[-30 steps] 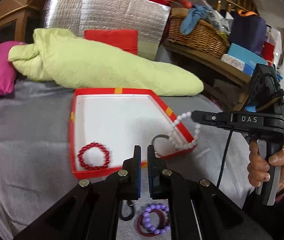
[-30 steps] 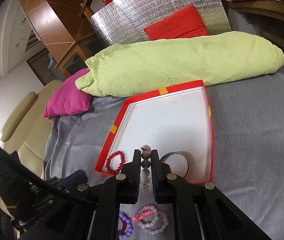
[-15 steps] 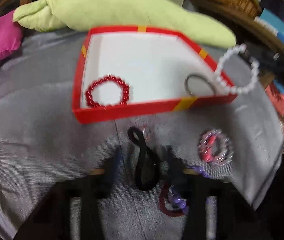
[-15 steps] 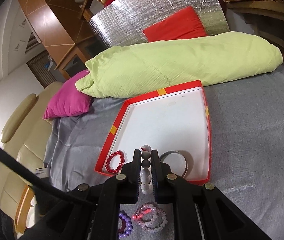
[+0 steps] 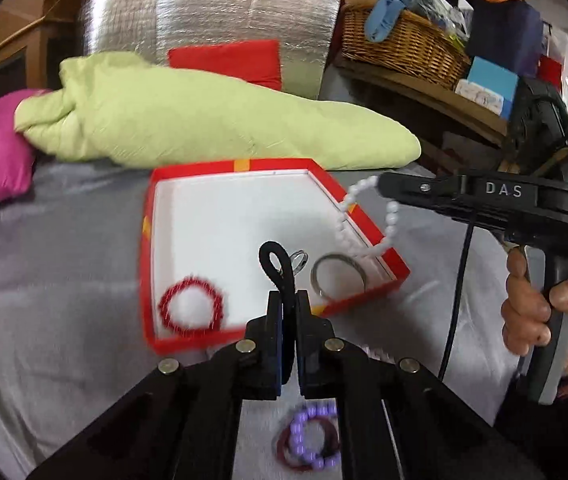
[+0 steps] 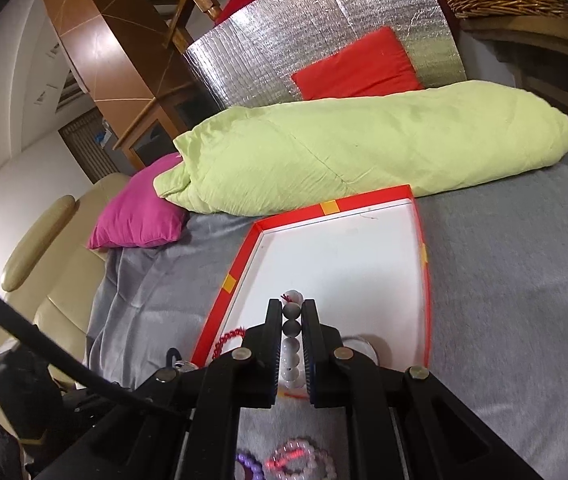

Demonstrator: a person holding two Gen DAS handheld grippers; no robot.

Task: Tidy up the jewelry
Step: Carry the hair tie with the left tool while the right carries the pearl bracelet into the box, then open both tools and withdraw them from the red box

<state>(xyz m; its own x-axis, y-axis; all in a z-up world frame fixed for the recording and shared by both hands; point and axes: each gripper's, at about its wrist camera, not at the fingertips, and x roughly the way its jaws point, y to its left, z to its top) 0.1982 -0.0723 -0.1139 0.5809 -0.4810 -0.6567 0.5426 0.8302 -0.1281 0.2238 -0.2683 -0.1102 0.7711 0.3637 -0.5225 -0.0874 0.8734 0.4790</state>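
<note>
Our left gripper [image 5: 289, 300] is clamped on a black cord loop [image 5: 278, 266] raised over the near edge of the red tray [image 5: 146, 264]. In the tray lie a red bead bracelet [image 5: 191, 306] and a metal bangle [image 5: 338, 276]. Our right gripper [image 6: 293, 312] is pinched on a white bead bracelet [image 5: 368, 220] dangling over the tray's right rim. A purple bead bracelet [image 5: 310, 438] rests on the grey bedcover [image 5: 52, 320] nearer us.

A lived-in home, likely a living room: a grey blanket-covered surface [image 6: 504, 280] carries a rolled pale-green quilt [image 6: 356, 152] and magenta cushion [image 6: 140, 216], beside a cream leather sofa [image 6: 40, 272], wooden cabinet [image 6: 124, 64] and cluttered wicker basket [image 5: 400, 46].
</note>
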